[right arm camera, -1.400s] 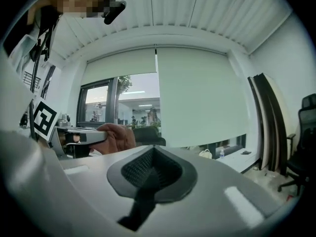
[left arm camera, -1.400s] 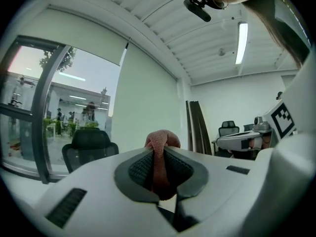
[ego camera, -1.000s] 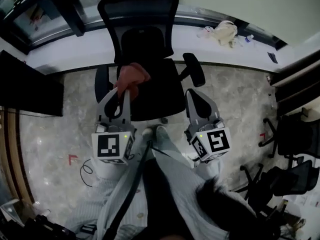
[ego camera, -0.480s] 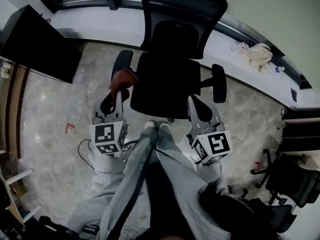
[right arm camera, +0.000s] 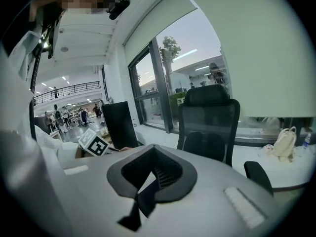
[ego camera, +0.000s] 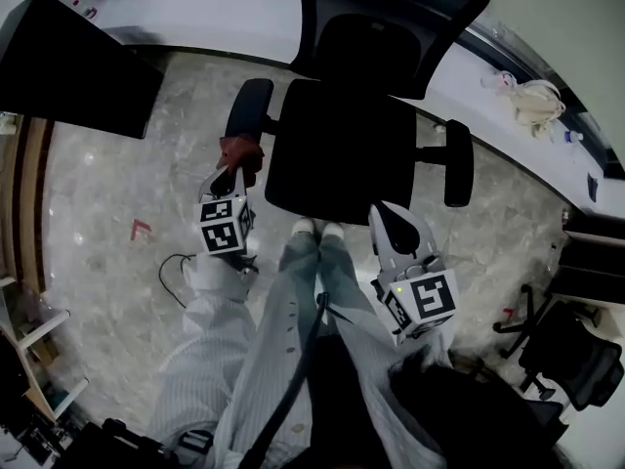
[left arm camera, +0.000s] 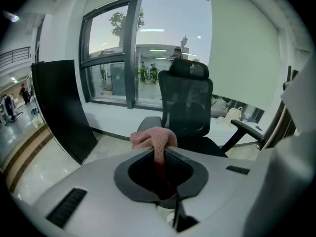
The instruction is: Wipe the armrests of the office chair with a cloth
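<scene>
Our left gripper has its jaws clenched on the cloth. In the left gripper view a narrow fold of the pink fabric runs down between the ribbed pads, and the rest bunches in a lump above the tips. Our right gripper has its jaws pressed together with nothing between them. It hangs beside our right leg, just short of the front edge of the seat.

The office chair faces us, with its backrest toward the window. The left armrest lies with its long axis running away from us, leaning a little to the right in the head view. The cloth sits at that armrest's near end, and the gripper behind it points along the same line and slants downward. We cannot tell whether the fabric touches the pad or hangs just in front of it. The right armrest lies roughly parallel on the far side of the seat, well apart from both grippers. A black panel stands to the left of the chair.
</scene>
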`<state>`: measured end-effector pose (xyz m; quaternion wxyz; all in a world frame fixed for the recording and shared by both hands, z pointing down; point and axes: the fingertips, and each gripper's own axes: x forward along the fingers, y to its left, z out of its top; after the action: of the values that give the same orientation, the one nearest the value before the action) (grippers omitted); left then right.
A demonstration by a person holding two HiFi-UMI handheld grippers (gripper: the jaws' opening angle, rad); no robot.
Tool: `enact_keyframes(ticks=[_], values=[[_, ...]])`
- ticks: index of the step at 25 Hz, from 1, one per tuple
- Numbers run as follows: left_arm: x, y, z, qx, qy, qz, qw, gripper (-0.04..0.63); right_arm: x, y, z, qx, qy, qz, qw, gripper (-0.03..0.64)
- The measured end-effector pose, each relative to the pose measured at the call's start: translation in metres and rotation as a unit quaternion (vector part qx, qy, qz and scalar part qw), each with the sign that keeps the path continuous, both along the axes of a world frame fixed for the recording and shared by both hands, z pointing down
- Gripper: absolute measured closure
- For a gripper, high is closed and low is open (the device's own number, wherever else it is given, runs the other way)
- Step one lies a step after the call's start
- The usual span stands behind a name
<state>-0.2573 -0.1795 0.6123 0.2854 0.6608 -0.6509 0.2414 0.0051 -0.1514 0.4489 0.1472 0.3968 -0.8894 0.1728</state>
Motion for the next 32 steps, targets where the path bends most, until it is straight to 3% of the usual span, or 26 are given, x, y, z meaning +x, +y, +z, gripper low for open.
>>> enact_keyframes(ticks=[4,8,20,24,27,32], values=[[-0.008,-0.033,0.029,-0.022,-0.003,0.007,0.9997,0.568,0.0,-0.006,0.017,-0.021,0.006,0.007,1.0,0.615],[-0.008,-0.081,0.042,-0.045,-0.04,0.037,0.9975,0.568,0.013,-0.018,0.034,-0.041,0.008,0.026,0.999,0.615],[-0.002,-0.221,0.064,-0.064,-0.08,0.096,0.9901,0.568,0.035,-0.044,0.058,-0.08,0.01,0.071,0.994,0.615],[0.008,-0.216,0.058,-0.076,-0.074,0.102,0.9891,0.568,0.042,-0.043,0.053,-0.076,0.006,0.071,0.995,0.615],[0.017,-0.179,0.042,-0.089,-0.052,0.107,0.9889,0.568,0.042,-0.032,0.033,-0.064,-0.003,0.06,0.996,0.615],[0.025,-0.112,0.05,-0.125,-0.043,0.145,0.9805,0.568,0.027,-0.039,0.034,-0.05,-0.009,0.031,0.998,0.615]])
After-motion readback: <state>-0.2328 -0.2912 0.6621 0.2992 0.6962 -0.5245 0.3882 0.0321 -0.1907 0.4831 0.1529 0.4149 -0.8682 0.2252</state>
